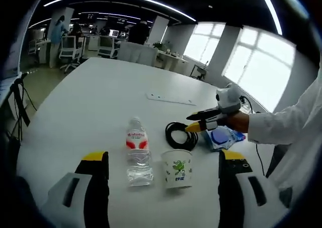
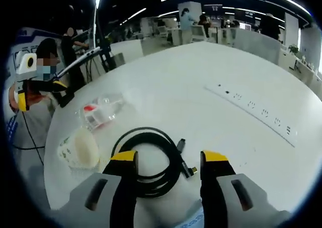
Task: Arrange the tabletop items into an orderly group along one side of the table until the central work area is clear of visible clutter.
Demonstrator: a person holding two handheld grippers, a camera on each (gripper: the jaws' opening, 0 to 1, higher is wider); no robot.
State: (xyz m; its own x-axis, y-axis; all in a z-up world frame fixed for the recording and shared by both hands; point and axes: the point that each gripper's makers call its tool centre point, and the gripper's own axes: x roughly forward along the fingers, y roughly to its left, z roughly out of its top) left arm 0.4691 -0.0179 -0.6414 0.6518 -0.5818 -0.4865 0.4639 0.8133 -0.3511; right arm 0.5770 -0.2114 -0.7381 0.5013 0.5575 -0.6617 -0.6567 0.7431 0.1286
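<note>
White round table (image 1: pixel 100 97) takes up most of both views; office desks and chairs sit behind it, bright windows off to one side.

Power strip (image 2: pixel 256 109), white and long, lies flat on the tabletop well apart from the other items, toward the far side.

Coiled black cable (image 2: pixel 148 160) lies flat, plug ends sticking out at one side of the coil. In the right gripper view it sits just ahead of the right gripper (image 2: pixel 168 160), part of the loop between the two yellow-tipped jaws. Jaws are spread, nothing clamped. In the left gripper view that gripper is in a person's hand, white sleeve behind it, its tips at the cable's edge (image 1: pixel 181 135).

Blue-and-white packet (image 1: pixel 224 136) lies just beside the cable, under the right gripper.

Clear water bottle (image 1: pixel 138 152), red-and-white label, stands upright near the table edge in the left gripper view.

Paper cup (image 1: pixel 177 168), white with a green print, stands upright just beside the bottle, a small gap between them, with the cable right behind it.

Left gripper (image 1: pixel 163 160) is held back from the bottle and cup, jaws wide apart, gripping nothing; both items sit in the gap between the jaws in that view.
</note>
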